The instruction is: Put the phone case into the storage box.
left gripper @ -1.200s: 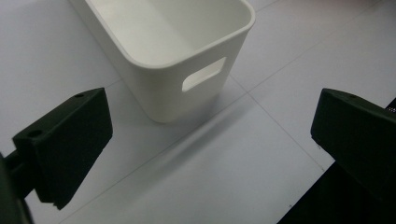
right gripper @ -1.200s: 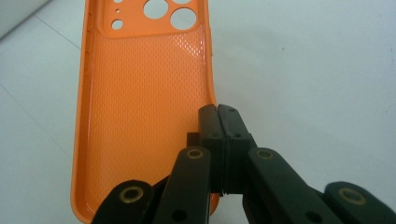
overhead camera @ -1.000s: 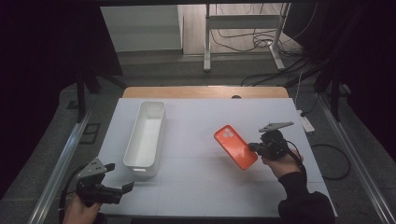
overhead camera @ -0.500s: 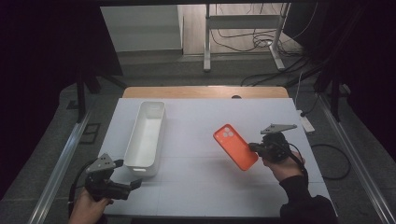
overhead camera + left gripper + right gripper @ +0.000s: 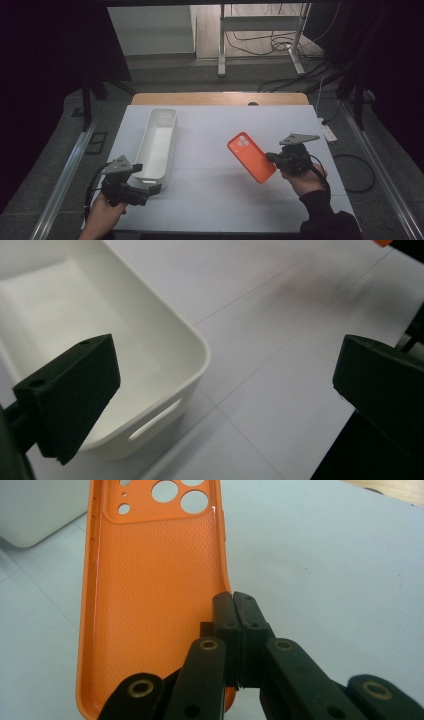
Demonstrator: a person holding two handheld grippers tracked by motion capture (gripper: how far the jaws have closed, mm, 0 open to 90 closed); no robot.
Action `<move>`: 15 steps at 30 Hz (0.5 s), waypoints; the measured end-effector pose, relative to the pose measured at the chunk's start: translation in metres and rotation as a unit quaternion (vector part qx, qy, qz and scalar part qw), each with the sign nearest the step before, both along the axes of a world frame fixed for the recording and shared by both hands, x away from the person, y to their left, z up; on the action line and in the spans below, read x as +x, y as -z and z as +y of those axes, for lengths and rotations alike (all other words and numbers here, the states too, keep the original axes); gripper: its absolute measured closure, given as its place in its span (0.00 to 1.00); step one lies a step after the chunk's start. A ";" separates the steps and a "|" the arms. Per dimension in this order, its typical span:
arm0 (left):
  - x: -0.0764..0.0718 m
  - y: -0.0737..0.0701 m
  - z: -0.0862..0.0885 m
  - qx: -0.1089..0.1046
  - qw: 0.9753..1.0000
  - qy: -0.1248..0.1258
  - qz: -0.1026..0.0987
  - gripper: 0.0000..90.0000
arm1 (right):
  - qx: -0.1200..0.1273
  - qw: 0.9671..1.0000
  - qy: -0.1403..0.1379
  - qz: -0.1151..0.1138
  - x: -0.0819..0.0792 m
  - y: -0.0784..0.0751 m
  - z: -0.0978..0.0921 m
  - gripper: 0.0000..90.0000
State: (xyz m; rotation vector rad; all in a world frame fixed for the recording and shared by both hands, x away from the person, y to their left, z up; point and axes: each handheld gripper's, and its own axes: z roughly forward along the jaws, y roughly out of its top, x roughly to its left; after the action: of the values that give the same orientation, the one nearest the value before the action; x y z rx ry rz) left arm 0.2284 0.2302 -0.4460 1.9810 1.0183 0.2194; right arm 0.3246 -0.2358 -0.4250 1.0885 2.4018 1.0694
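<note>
high view: right hand-held gripper (image 5: 274, 158) pinches the orange phone case (image 5: 251, 156); left hand-held gripper (image 5: 150, 189), jaws wide, nears the white bin (image 5: 159, 145).

Orange dotted-texture phone case (image 5: 155, 595), white bin (image 5: 157, 142), black jaws

The left gripper (image 5: 225, 390) has its two black jaws wide apart; the white tub's (image 5: 165, 340) rounded corner with a handle slot sits between them on the white bench (image 5: 300, 305).

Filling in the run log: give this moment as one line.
right gripper: shut on orange phone case edge | left gripper: open, beside white bin | table
</note>
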 end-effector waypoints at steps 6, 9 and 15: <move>0.011 -0.002 -0.009 -0.008 1.000 0.010 0.002 0.00 | 0.000 1.000 -0.003 -0.004 -0.002 -0.001 0.001 0.99; 0.015 -0.004 -0.013 -0.011 1.000 0.016 0.002 0.00 | 0.000 1.000 -0.005 -0.005 -0.002 -0.001 0.002 0.99; 0.027 -0.006 -0.024 -0.022 0.999 0.033 0.011 0.00 | 0.005 1.000 -0.005 -0.009 -0.004 -0.002 0.005 0.99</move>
State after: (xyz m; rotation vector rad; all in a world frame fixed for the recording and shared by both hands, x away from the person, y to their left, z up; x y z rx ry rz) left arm 0.2556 0.2060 -0.4403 1.9771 0.9631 0.1376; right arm 0.3210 -0.2311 -0.4229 1.0681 2.3931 1.0891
